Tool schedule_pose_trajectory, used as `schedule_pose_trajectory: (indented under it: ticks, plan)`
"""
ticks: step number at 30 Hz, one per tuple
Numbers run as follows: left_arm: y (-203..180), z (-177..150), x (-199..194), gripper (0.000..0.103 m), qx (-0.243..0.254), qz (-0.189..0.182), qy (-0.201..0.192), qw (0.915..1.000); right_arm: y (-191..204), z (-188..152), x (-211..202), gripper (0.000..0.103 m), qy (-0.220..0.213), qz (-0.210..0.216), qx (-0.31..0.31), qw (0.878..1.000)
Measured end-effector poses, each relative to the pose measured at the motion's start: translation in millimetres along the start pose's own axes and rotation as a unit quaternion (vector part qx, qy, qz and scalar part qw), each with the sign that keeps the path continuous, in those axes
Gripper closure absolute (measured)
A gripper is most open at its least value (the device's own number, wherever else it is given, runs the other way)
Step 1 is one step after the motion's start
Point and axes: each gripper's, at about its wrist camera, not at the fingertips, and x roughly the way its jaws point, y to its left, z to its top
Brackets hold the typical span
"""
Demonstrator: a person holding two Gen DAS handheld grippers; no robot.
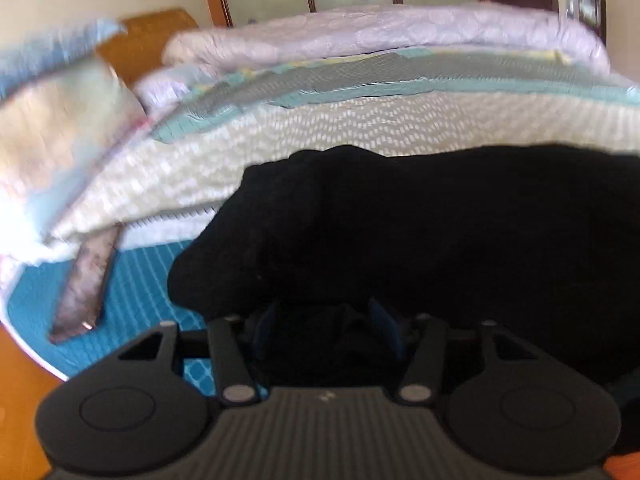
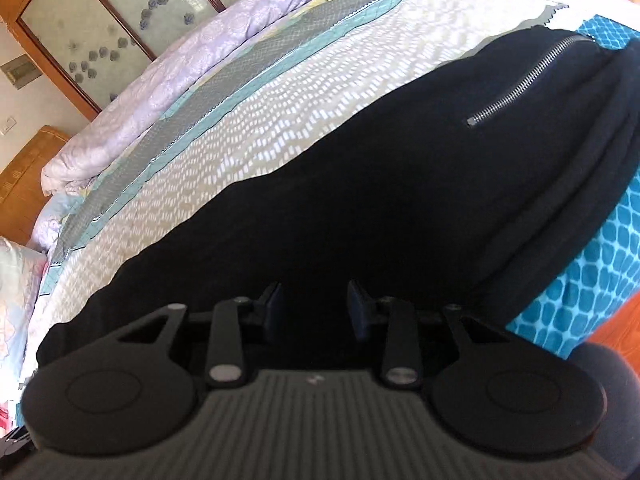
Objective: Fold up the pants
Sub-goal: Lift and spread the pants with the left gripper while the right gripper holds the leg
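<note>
You will find no words, numbers, brand names or signs to read in either view. Nothing printed shows on any of the things you can see.
</note>
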Motion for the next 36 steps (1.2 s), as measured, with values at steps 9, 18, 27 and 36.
schedule_pose_trajectory:
  ticks: [9,18,27,36]
  plan:
    - [24.5,16.9,-31.2,0.047,-0.086,-0.046,-0.010,0.9952,-5.4,-1.6,-11.5,0.061,-0.019,0.031,0.015,0.999]
    - [19.7,42.3,-34.0,0.030,-0.125,-0.102,-0.046,0.9859,-15.7,-2.5,-4.7,0.059,-0.011,0.018,0.021,1.000]
    - [-17.3,37.7,12.3,0.022,-0.050,-0.074,0.048,0.9949,-91.5,28.1,-91.3,0.058,-0.133,0.052,0.121,0.982]
    - [3.4,52.9,8.3,0.022,-0.139,-0.106,0.071,0.9820,-190.4,17.6,-133.4,0.056,-0.214,-0.013,0.248,0.945]
